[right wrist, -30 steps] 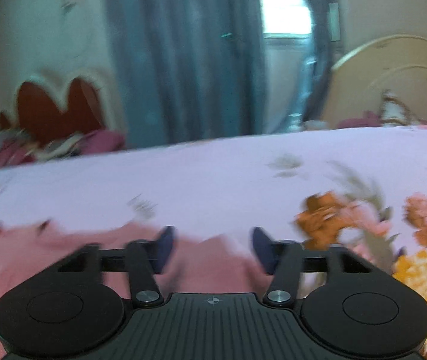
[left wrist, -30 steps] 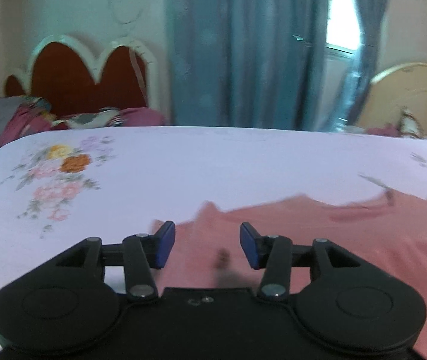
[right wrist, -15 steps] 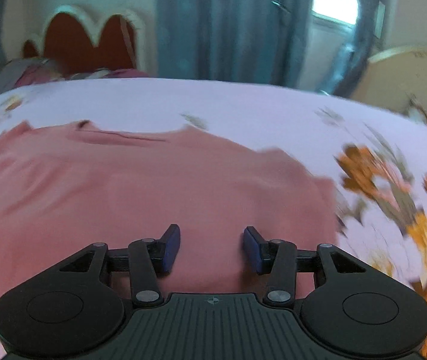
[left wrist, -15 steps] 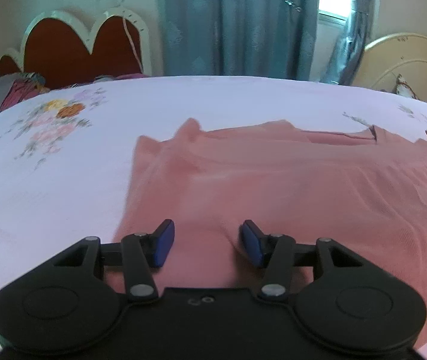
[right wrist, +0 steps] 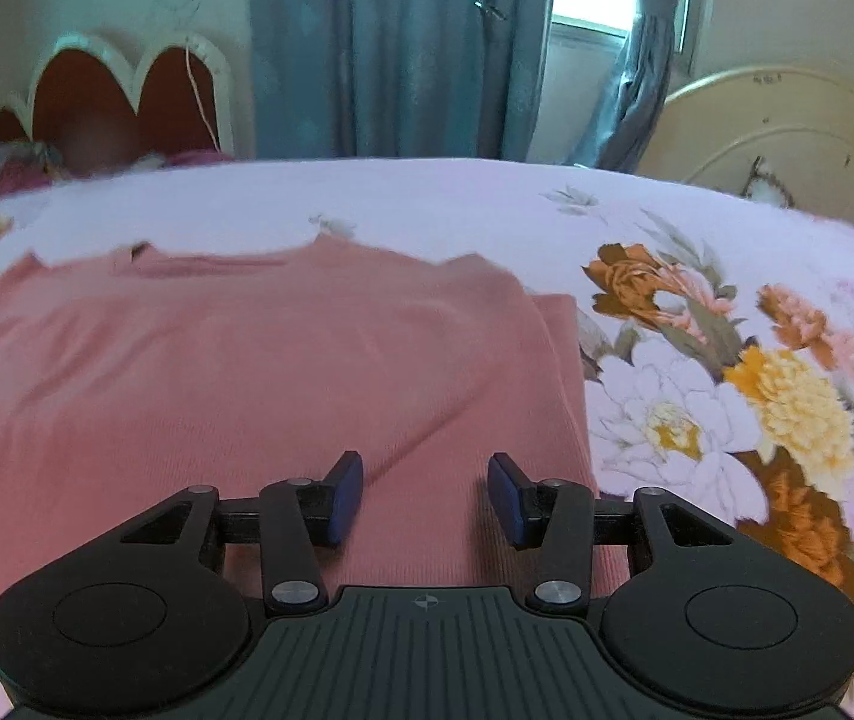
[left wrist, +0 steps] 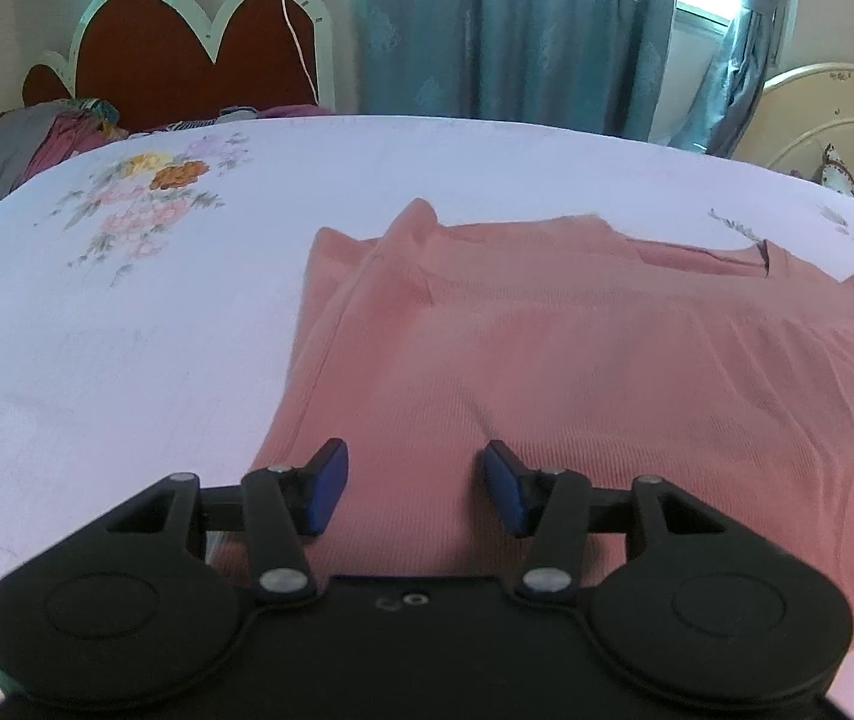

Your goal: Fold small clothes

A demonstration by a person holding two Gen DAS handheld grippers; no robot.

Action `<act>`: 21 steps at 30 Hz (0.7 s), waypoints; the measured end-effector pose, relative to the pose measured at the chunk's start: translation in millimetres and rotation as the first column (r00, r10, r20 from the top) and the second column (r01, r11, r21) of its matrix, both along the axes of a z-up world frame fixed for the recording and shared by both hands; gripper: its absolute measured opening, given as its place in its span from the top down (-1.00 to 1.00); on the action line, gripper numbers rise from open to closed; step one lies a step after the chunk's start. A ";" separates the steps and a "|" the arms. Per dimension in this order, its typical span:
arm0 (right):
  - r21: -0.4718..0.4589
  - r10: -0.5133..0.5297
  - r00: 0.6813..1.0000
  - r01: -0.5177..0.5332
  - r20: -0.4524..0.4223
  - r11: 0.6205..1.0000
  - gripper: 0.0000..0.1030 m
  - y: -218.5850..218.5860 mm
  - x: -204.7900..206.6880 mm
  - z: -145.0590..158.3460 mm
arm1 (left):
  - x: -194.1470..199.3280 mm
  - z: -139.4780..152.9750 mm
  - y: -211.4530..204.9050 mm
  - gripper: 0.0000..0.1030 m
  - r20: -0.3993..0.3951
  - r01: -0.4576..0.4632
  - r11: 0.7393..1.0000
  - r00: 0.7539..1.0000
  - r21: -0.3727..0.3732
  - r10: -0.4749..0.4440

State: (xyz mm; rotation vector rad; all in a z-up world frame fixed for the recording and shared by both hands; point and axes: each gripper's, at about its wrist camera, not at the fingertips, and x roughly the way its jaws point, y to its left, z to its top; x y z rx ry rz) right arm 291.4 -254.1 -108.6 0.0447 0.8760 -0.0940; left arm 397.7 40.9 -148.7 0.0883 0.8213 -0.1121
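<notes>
A pink knit top [left wrist: 577, 360] lies spread flat on the floral bedsheet [left wrist: 157, 330], neckline toward the far side. My left gripper [left wrist: 415, 492] hovers over the top's near left part, close to its left edge, jaws apart with nothing pinched between the blue pads. In the right wrist view the same pink top [right wrist: 259, 372] fills the left and centre. My right gripper [right wrist: 425, 498] hangs over its near right part, just inside the right edge, also open and holding nothing.
The white sheet with large flower prints [right wrist: 727, 396] extends to the right of the top. A red scalloped headboard [left wrist: 187, 54] and a pile of clothes [left wrist: 37, 144] stand at the far left, blue curtains [left wrist: 517, 30] behind, a cream headboard [right wrist: 787, 132] far right.
Both grippers tilted downward and moved nearer over the pink top, so it now fills more of each view. The jaws kept the same spacing.
</notes>
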 end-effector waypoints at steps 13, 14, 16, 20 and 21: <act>-0.054 -0.038 0.999 0.036 -0.023 0.998 0.11 13.7 -8.7 -10.2 | -18.7 0.6 -7.3 0.02 -0.007 0.007 0.998 1.000 0.064 -0.006; -0.058 -0.038 0.999 0.036 -0.025 0.998 0.11 14.6 -8.7 -9.6 | -19.1 1.2 -8.0 0.02 -0.009 0.003 0.998 1.000 0.066 -0.002; -0.058 -0.034 0.999 0.033 -0.027 0.998 0.11 14.9 -9.4 -8.8 | -21.4 3.6 -8.6 0.02 -0.014 -0.010 0.998 1.000 0.064 0.011; -0.036 -0.017 1.000 0.016 -0.026 0.999 0.09 11.1 -10.7 -7.3 | -32.3 10.5 -7.6 0.00 -0.020 -0.032 0.999 0.999 0.026 0.033; -0.028 0.003 1.000 -0.004 -0.026 1.000 0.05 8.5 -11.4 -6.7 | -35.5 12.6 -7.0 -0.01 -0.020 -0.039 0.999 0.999 0.016 0.039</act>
